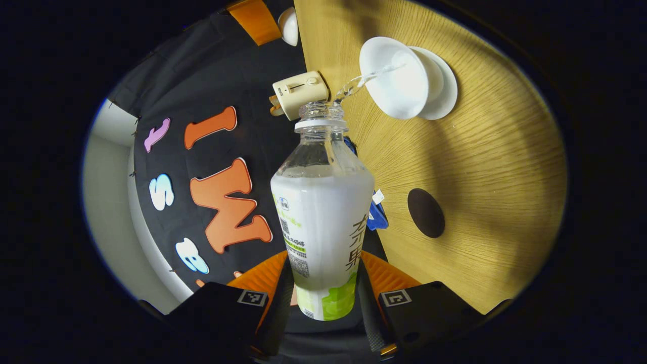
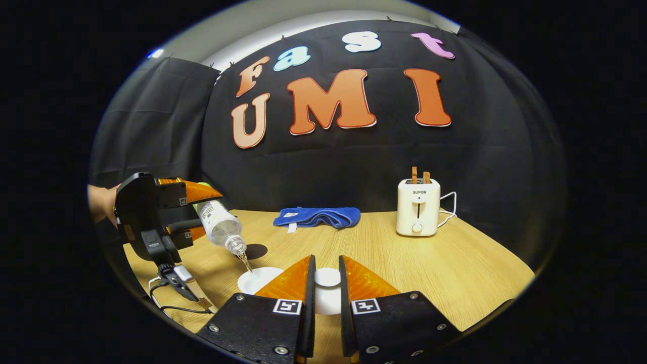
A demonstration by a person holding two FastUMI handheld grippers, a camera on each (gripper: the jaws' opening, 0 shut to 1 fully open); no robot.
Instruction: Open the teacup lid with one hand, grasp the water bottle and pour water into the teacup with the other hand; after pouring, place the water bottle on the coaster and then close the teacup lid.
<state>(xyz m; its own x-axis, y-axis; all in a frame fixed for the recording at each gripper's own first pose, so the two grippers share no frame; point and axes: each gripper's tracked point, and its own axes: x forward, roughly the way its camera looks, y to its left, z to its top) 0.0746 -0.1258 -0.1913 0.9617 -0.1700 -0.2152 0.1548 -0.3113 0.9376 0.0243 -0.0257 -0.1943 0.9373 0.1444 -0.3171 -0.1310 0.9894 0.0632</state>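
Observation:
In the left gripper view my left gripper [image 1: 323, 288] is shut on a clear water bottle [image 1: 323, 212] with a white and green label. The bottle is uncapped and tipped toward the white teacup [image 1: 394, 81] on its saucer [image 1: 447, 86]. A thin stream of water [image 1: 361, 81] runs from the mouth into the cup. A dark round coaster [image 1: 426, 213] lies bare on the table. In the right gripper view my right gripper [image 2: 326, 270] is shut on the white teacup lid [image 2: 327, 278], held beside the cup [image 2: 258, 279]. The tilted bottle [image 2: 220, 225] hangs over the cup.
A cream toaster [image 2: 417, 207] with its cord stands at the back right of the wooden table [image 2: 455, 268]. A blue cloth [image 2: 316, 216] lies along the back edge. A hand holds the left gripper [image 2: 151, 217] at the table's left side.

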